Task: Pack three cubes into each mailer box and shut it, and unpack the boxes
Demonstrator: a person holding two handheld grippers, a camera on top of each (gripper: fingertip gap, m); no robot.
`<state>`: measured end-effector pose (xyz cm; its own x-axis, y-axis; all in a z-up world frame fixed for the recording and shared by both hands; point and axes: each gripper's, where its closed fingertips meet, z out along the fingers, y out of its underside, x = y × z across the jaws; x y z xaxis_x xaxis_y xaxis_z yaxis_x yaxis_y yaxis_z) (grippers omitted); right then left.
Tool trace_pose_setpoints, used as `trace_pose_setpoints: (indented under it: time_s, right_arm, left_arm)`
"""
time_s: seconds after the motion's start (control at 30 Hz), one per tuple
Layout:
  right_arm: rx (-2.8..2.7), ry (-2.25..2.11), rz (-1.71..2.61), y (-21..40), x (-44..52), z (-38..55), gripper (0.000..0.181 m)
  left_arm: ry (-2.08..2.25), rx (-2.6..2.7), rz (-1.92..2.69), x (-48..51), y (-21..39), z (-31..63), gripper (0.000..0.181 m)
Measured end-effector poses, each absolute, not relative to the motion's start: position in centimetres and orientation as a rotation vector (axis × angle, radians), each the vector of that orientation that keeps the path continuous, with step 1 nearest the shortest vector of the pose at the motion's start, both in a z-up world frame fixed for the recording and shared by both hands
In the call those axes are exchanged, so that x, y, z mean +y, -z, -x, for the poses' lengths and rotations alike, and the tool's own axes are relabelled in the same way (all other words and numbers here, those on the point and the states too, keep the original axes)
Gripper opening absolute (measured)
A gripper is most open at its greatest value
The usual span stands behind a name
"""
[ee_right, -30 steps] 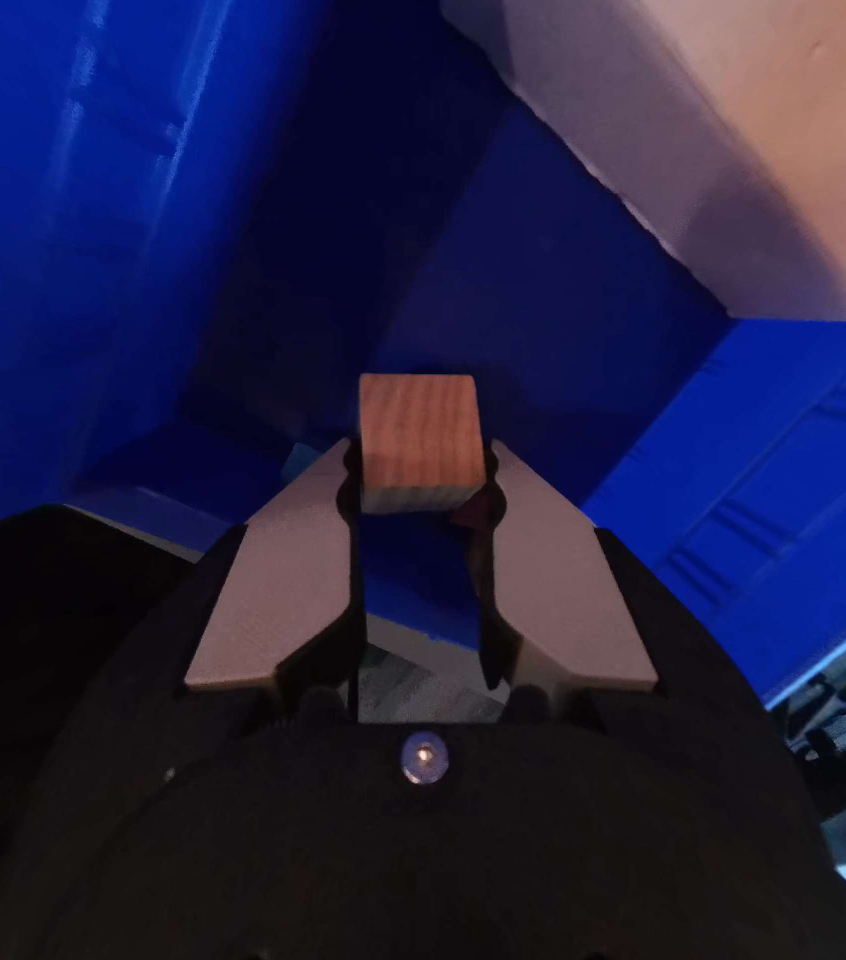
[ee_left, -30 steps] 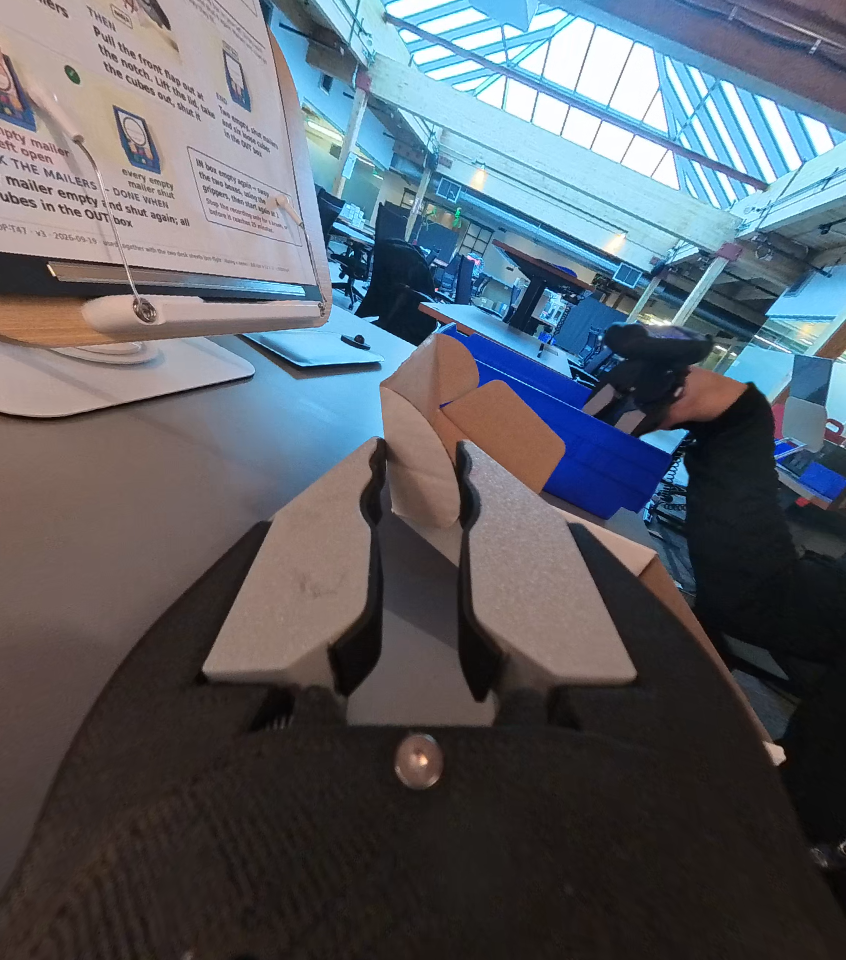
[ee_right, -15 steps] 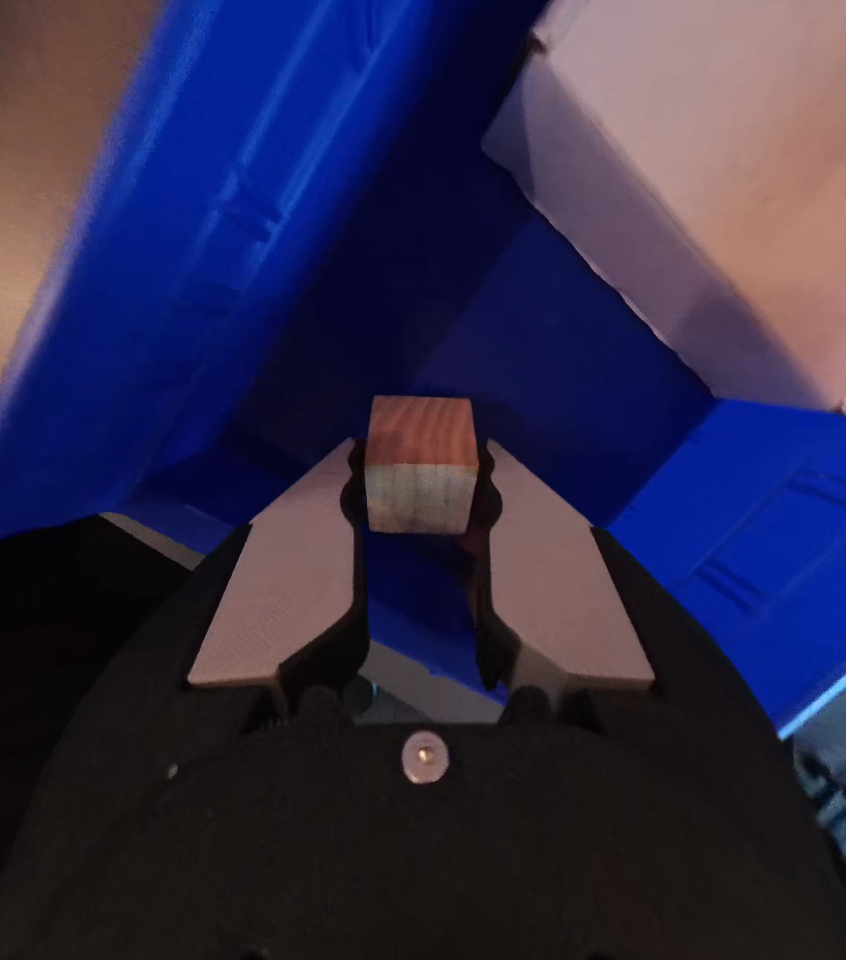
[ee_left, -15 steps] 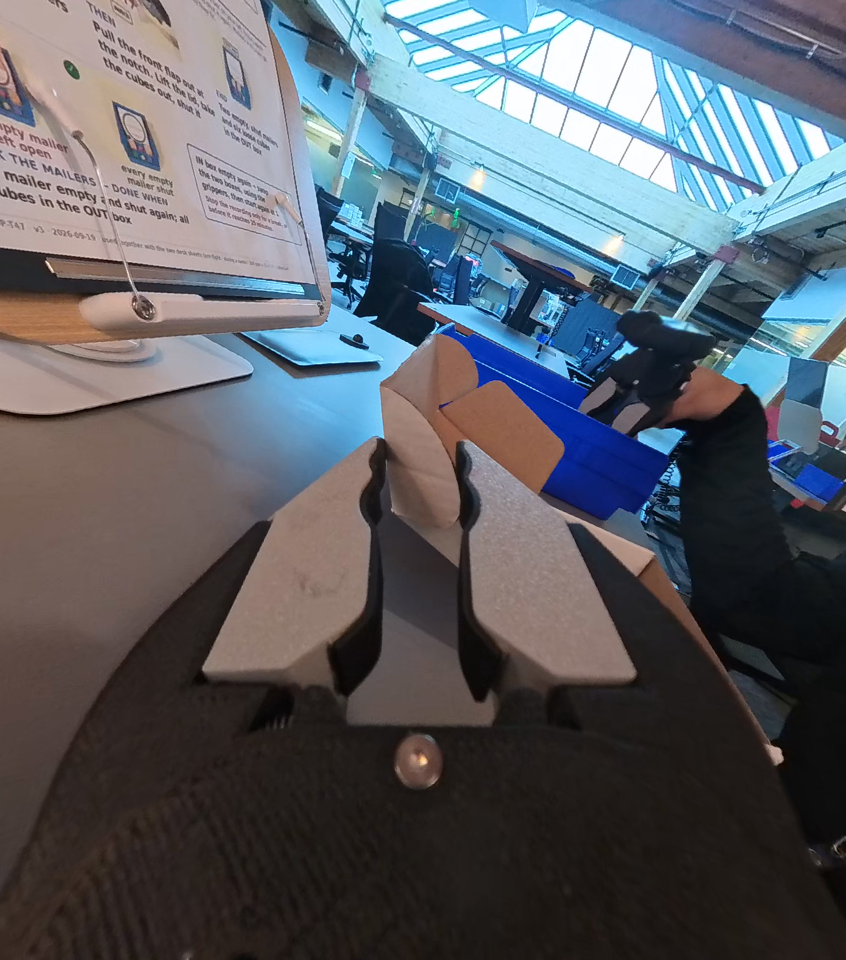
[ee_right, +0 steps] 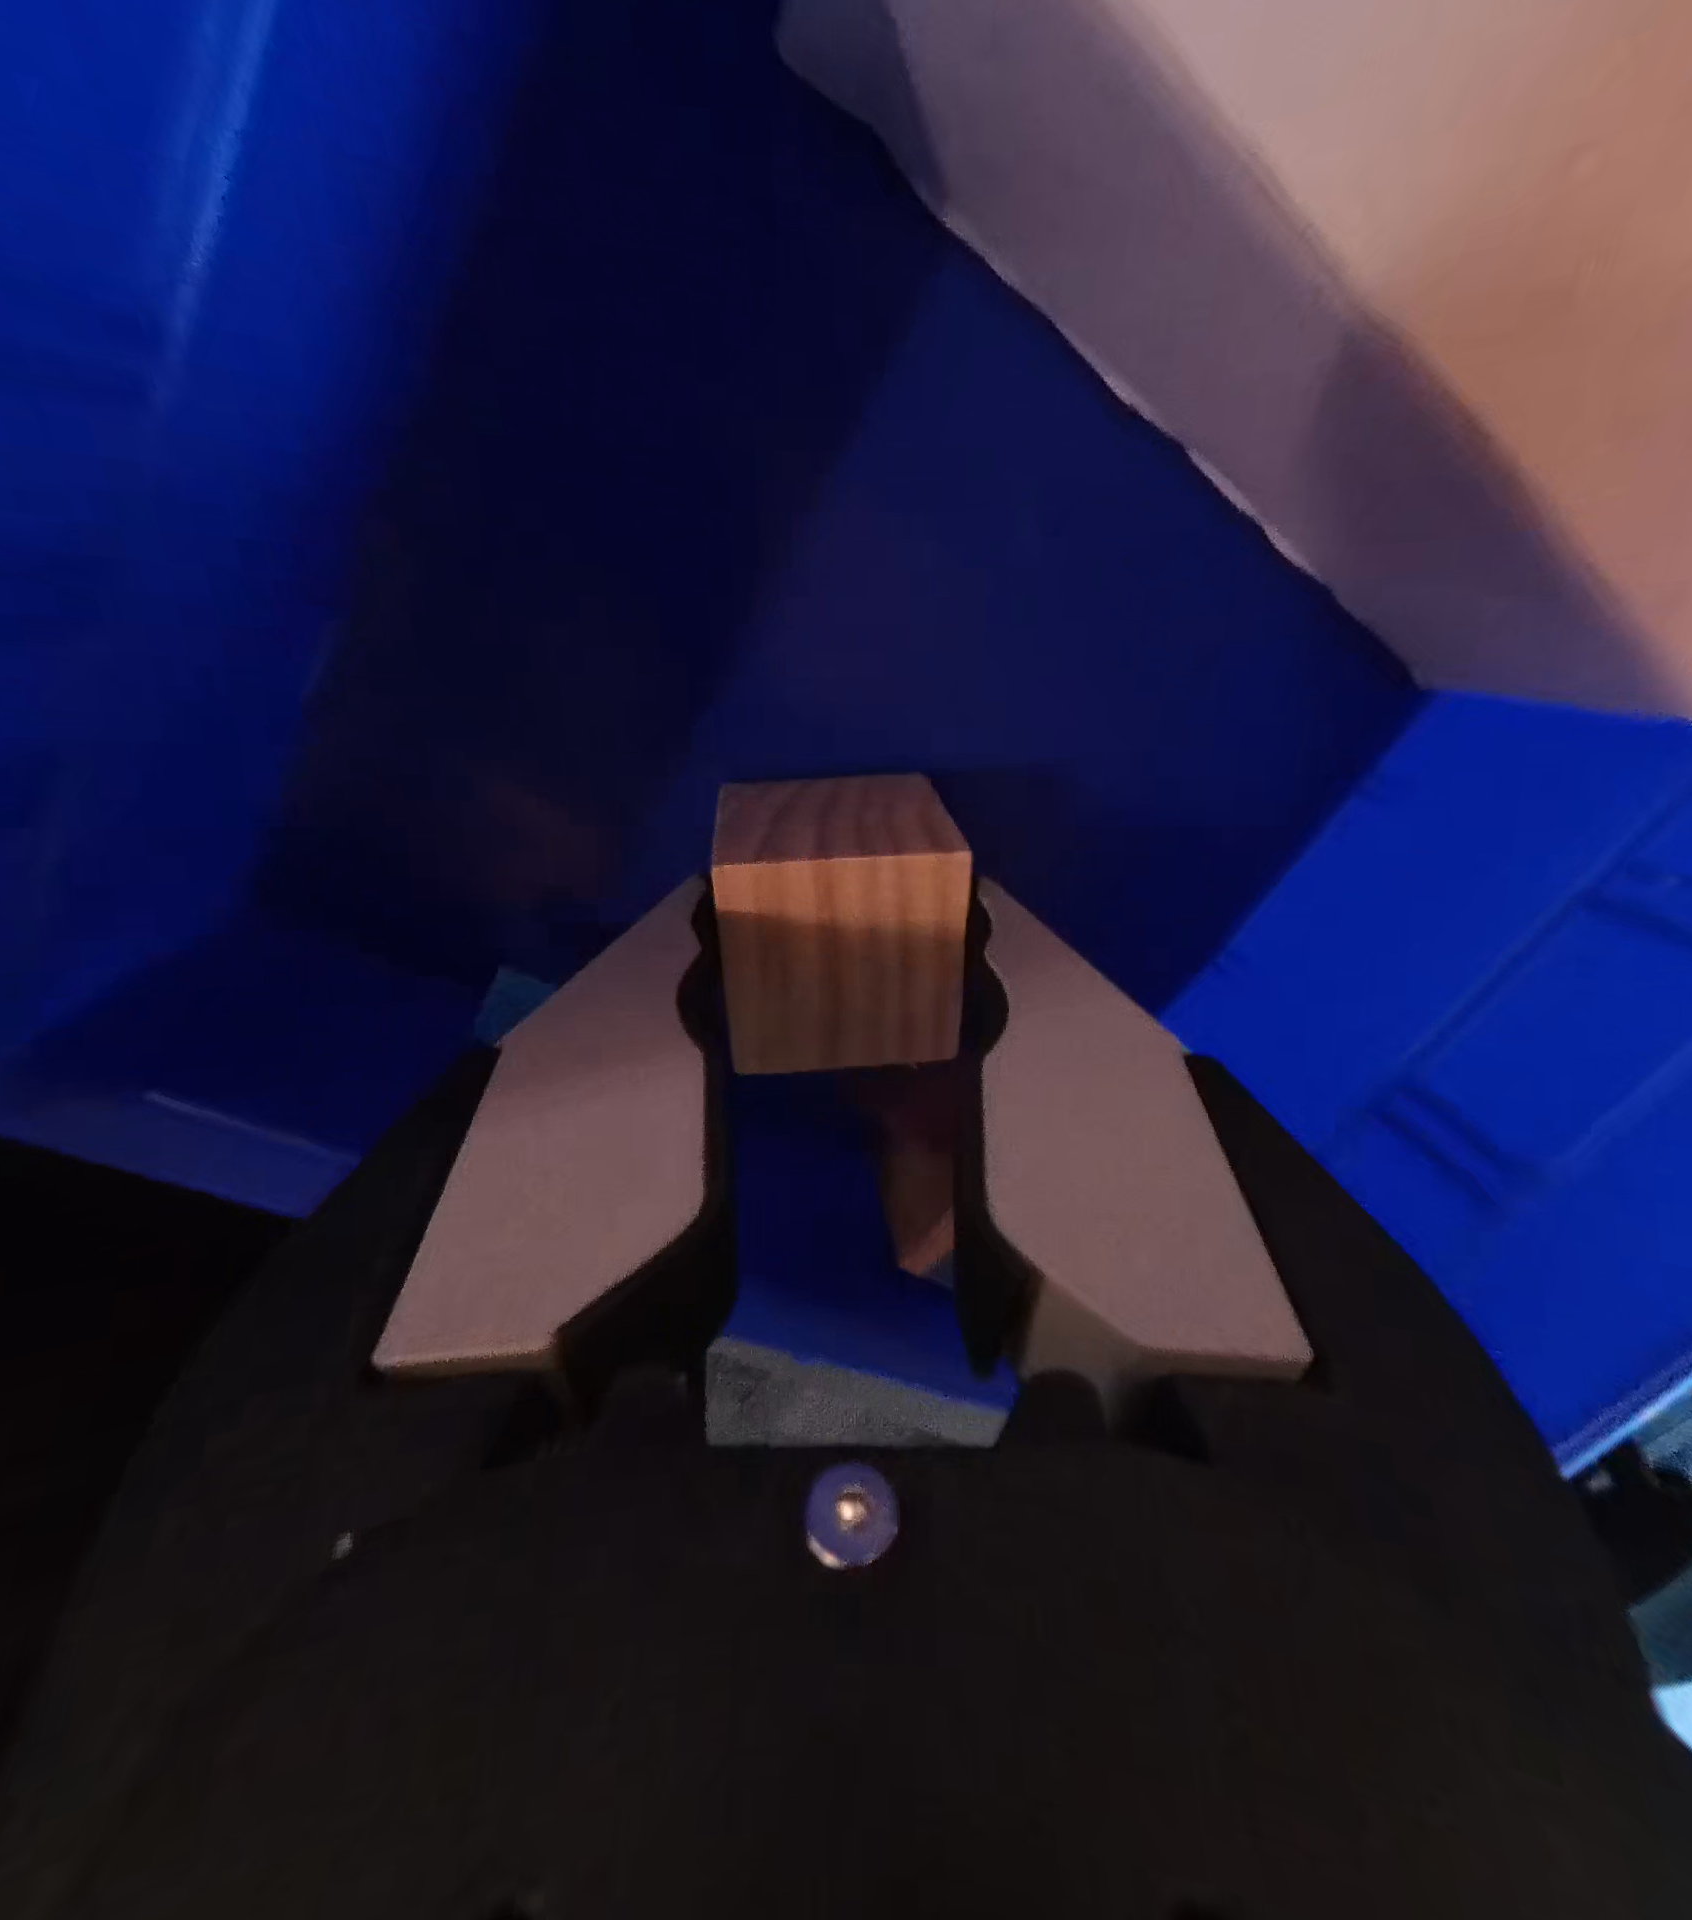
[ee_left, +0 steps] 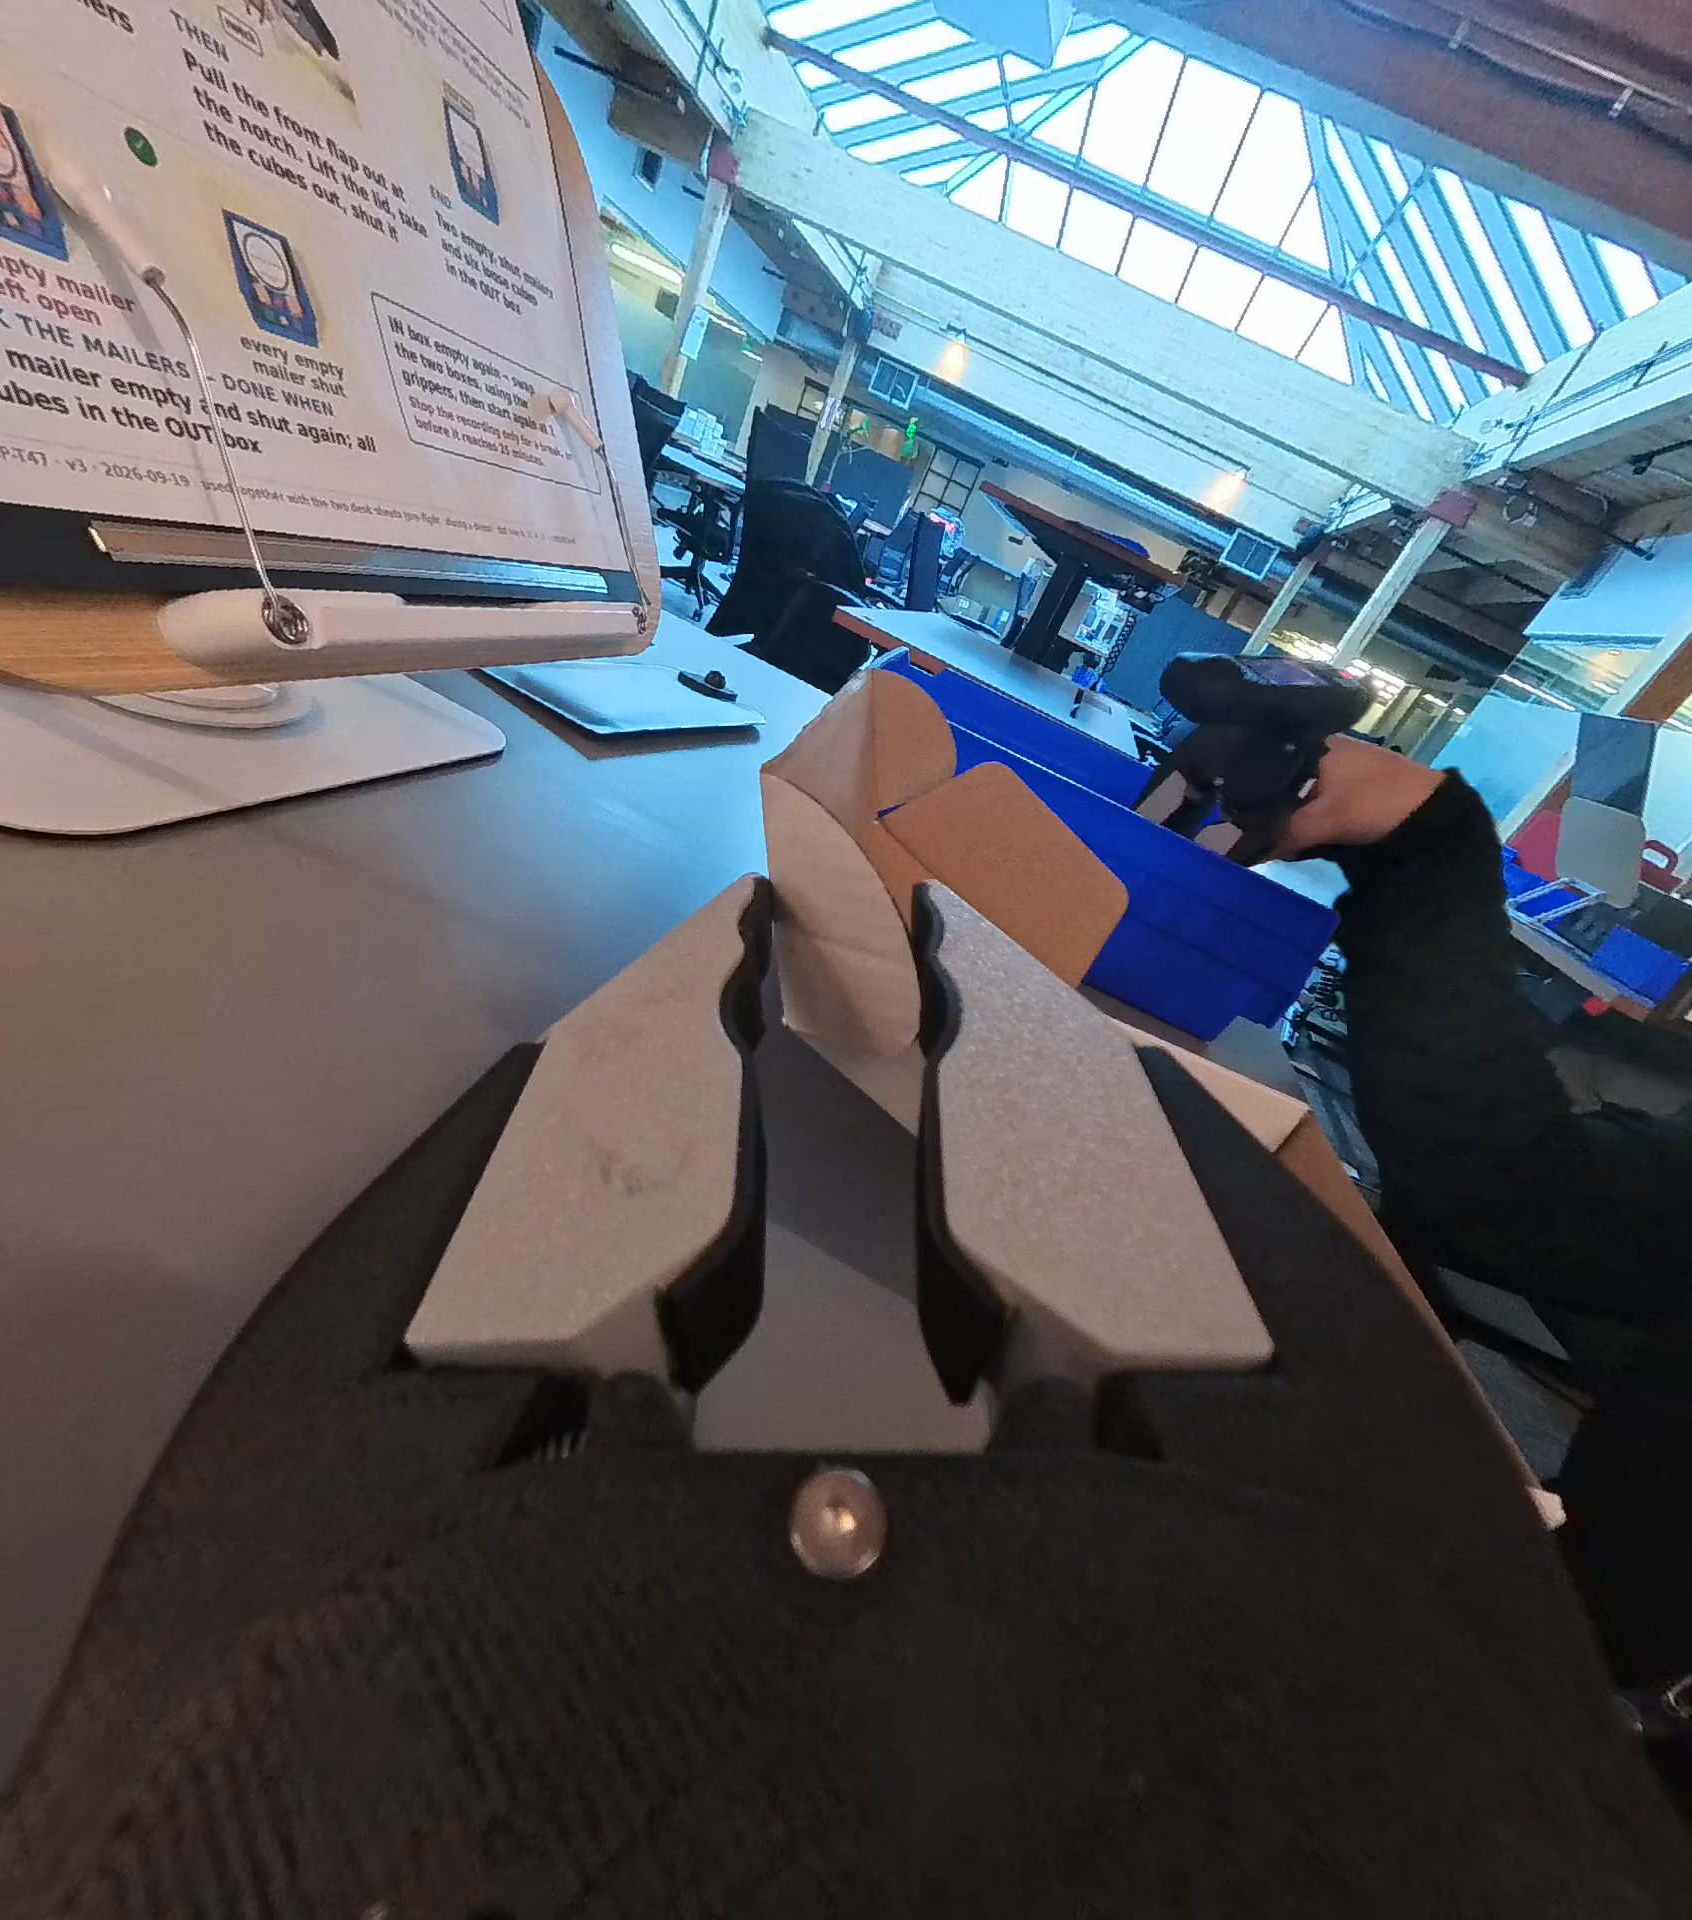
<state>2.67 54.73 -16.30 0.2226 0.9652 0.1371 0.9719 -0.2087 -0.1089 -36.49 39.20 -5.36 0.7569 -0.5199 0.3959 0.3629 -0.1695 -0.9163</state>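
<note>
A: What are the jaws doing?

B: The right gripper (ee_right: 844, 925) is clamped on a wooden cube (ee_right: 842, 935), held at the jaw tips inside the blue bin (ee_right: 1548, 1039). A closed pale mailer box (ee_right: 1444, 312) lies beyond the tips, up and to the right, in the same bin.

A: And the other?

B: The left gripper (ee_left: 842, 935) pinches the rounded flap (ee_left: 837, 935) of an open mailer box (ee_left: 1008, 862) on the desk (ee_left: 198, 1039), holding it up.

A: So how far along?

B: I'd judge one cube is in transit between bin and open mailer. Which way, I can't tell, nor what the open box holds. The mailer under the left jaws isn't shut yet.

A: Anything beyond?

B: A document stand (ee_left: 250, 623), far left of the left jaws.
</note>
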Motion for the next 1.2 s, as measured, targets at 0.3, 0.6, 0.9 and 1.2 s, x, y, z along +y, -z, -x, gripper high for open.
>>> trace_pose_setpoints:
  time_s: [0.3,0.6,0.9,1.2]
  right_arm:
    - [-1.763,0.057,2.263,13.9,54.8,-3.3,0.043]
    - [-1.668,-0.342,1.682,3.0,50.4,5.0,0.043]
    - [-1.952,-0.709,1.195,0.5,34.6,16.7,0.047]
    - [-2.218,-0.5,1.456,12.5,33.8,22.6,0.043]
  left_arm:
    - [0.784,0.131,1.555,39.2,5.3,36.5,0.024]
    - [0.781,0.139,1.547,39.1,5.1,36.3,0.025]
    - [0.588,0.156,1.516,38.5,3.9,37.4,0.0]
    - [0.612,0.123,1.534,38.4,3.8,37.7,0.0]
